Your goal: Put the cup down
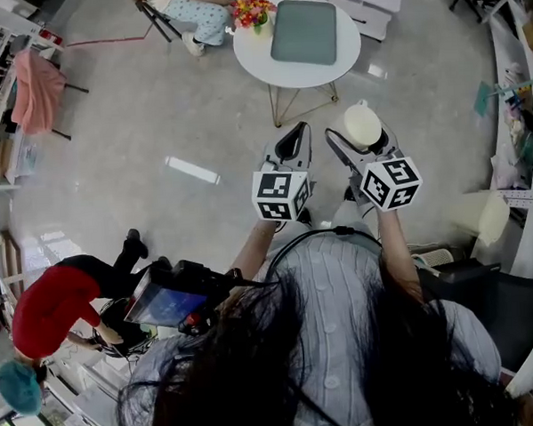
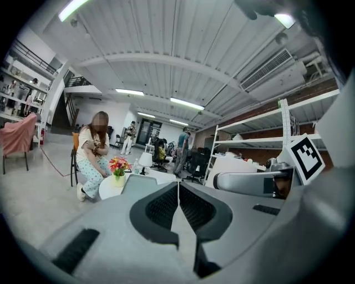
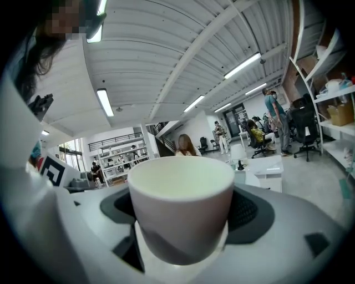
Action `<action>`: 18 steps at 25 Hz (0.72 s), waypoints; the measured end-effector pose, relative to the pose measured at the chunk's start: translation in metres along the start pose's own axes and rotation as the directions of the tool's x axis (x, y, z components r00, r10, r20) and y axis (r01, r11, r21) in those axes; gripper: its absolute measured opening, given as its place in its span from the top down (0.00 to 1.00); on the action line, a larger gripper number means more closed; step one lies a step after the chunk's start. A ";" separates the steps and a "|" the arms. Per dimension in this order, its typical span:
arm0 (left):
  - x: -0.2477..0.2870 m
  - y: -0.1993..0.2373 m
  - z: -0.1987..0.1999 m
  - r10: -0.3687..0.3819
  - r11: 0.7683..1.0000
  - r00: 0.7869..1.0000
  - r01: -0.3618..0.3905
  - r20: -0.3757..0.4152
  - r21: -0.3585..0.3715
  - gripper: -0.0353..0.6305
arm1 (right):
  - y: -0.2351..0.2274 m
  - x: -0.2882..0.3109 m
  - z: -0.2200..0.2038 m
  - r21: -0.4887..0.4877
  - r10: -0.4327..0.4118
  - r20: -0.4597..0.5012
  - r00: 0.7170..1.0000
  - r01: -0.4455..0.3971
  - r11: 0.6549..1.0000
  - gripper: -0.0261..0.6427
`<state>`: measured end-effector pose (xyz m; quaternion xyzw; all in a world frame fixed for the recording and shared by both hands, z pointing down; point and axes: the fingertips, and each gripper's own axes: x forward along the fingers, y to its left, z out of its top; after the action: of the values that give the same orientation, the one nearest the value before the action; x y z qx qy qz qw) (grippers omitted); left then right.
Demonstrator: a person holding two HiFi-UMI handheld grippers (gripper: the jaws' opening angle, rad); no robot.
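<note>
Right gripper point(image 1: 363, 140) clamps a white cup point(image 3: 180, 205) upright in mid-air, well short of the round white table point(image 1: 251, 50); left gripper point(image 2: 178, 194), jaws pressed together on nothing, hangs alongside, no nearer the table. Carrying seems the step in hand: next, bring the cup over the table's bare top and lower it before releasing.

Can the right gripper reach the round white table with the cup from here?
Probably not yet. The right gripper holds the cup short of the table; only bare floor lies between, nothing blocking.
</note>
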<state>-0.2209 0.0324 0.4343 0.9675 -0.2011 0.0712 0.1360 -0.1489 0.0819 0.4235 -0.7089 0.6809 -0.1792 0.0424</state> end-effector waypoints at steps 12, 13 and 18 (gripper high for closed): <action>0.069 0.003 0.003 0.094 0.995 0.995 -0.093 0.014 -0.041 0.92 | -0.068 0.034 0.024 -0.037 0.080 -0.032 0.996 -0.081 0.996 0.35; 0.078 0.002 0.004 0.107 0.993 0.994 -0.107 0.018 -0.047 0.92 | -0.076 0.036 0.026 -0.038 0.092 -0.039 0.995 -0.094 0.995 0.35; 0.119 -0.010 0.005 0.179 0.981 0.983 -0.177 0.027 -0.074 0.92 | -0.112 0.044 0.037 -0.054 0.166 -0.081 0.983 -0.171 0.984 0.35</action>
<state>-0.1084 -0.0042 0.4497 0.9412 -0.2913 0.0597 0.1605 -0.0300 0.0394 0.4316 -0.6422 0.7448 -0.1811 0.0097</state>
